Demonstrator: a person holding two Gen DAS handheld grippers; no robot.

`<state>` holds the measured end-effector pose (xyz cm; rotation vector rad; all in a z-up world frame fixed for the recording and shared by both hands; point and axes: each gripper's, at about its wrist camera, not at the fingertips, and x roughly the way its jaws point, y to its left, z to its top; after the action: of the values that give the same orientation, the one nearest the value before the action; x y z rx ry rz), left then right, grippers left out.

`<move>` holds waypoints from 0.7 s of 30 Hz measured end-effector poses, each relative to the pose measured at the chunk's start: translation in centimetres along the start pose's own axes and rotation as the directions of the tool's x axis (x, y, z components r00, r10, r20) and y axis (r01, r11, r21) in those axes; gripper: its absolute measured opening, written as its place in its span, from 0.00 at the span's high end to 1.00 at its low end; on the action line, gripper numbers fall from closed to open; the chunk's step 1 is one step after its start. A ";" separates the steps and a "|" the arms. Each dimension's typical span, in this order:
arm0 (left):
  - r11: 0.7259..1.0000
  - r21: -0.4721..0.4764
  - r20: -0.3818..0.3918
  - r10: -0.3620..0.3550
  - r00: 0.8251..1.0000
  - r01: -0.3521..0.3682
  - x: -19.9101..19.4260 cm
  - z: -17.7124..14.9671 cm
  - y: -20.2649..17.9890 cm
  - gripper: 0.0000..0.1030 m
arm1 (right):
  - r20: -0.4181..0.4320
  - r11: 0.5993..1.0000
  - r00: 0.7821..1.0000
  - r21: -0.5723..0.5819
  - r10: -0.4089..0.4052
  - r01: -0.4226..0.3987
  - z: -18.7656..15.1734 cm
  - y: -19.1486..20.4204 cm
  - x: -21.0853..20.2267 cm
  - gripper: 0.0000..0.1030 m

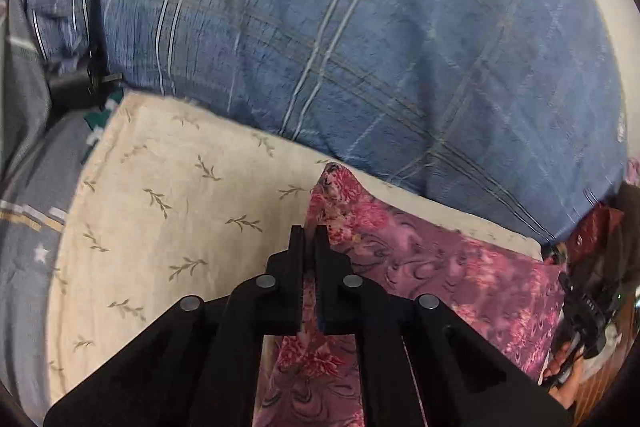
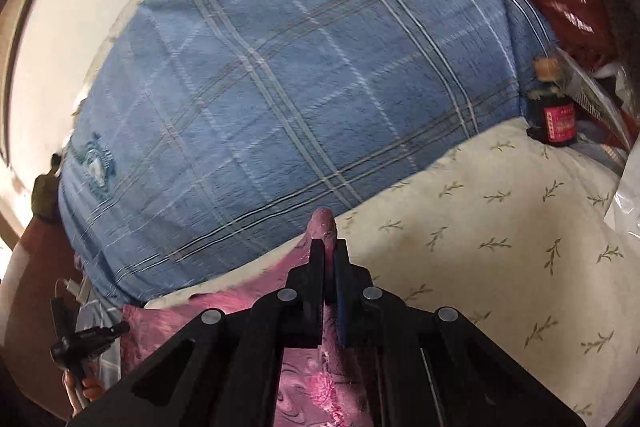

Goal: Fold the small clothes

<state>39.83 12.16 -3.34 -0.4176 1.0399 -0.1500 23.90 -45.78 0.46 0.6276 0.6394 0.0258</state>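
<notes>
- Right now my left gripper is clamped on one corner of the pink floral cloth, and my right gripper pinches another corner.
- Between the two grips the cloth's edge runs sideways, with the rest trailing back toward me over the cream leaf-print sheet.
- Each hand sits at its own corner, neither nearer, so I judge the fold goes forward.
- Beyond the sheet rises the blue plaid quilt; a dark bottle stands at the sheet's far edge.

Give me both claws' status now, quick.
Left claw: closed on the pink floral cloth.
Right claw: closed on the same cloth.
</notes>
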 end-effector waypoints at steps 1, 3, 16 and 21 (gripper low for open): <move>1.000 -0.010 -0.026 0.010 1.000 -0.010 1.1 0.0 0.3 0.98 | -0.031 1.000 0.999 0.024 -0.015 0.015 -0.1 -0.8 1.2 0.96; 0.998 -0.022 -0.099 0.057 0.993 -0.059 3.9 -0.4 0.9 0.97 | -0.088 0.996 0.993 0.035 -0.074 0.077 -0.8 -1.7 3.2 0.96; 0.986 0.124 -0.137 -0.096 0.986 0.114 -4.3 -6.4 -1.1 0.43 | -0.166 0.992 0.978 -0.015 0.124 -0.128 -8.0 0.3 -4.8 0.69; 0.985 0.171 -0.190 0.052 0.980 -0.019 -3.2 -9.3 -1.3 0.50 | -0.204 0.999 0.979 0.036 0.027 -0.020 -11.5 -1.6 -6.4 0.76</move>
<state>30.32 9.51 -4.23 -0.2333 1.2154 -0.2490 11.96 -42.21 -4.05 0.6704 0.8331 0.1028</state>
